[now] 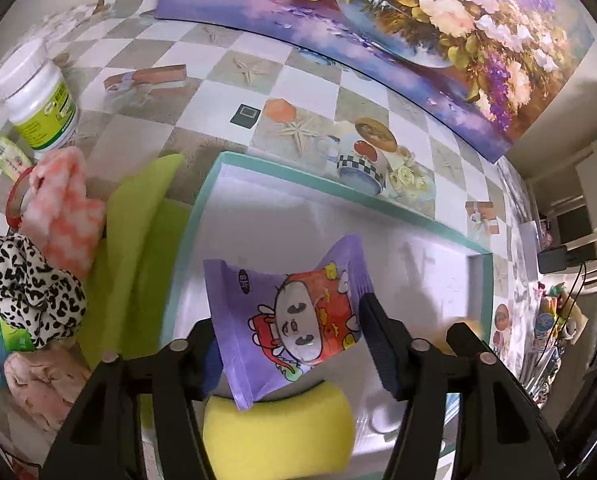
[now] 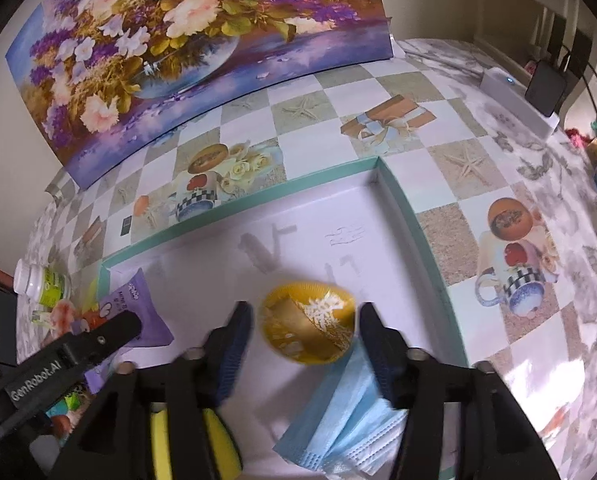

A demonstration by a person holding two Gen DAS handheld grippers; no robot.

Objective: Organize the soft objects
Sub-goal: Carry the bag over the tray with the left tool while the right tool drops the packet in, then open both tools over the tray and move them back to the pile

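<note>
Below both cameras sits a shallow white box with a teal rim [image 1: 340, 194], resting on a table [image 2: 474, 168] covered in a checkered cloth printed with starfish and teacups. From the left wrist view, the left tool [image 1: 288, 334] has its jaws closed on a purple snack packet [image 1: 294, 320] printed with a red cartoon figure, held over the box floor. A yellow sponge [image 1: 278, 432] lies in the box just beneath the packet. From the right wrist view, the right tool [image 2: 304, 330] has its jaws spread apart on either side of a round yellow packet [image 2: 308, 322], and whether the pads touch it cannot be told because that part is blurred. A light blue face mask [image 2: 338, 412] lies in the box just below the yellow packet. Left of the box, on the table, are a green cloth [image 1: 138, 240], a pink and white fluffy cloth [image 1: 60, 208], a black and white spotted scrunchie [image 1: 34, 280] and a white bottle with a green label [image 1: 42, 100]. A large flower painting [image 2: 186, 52] stands along the far edge of the table.
</note>
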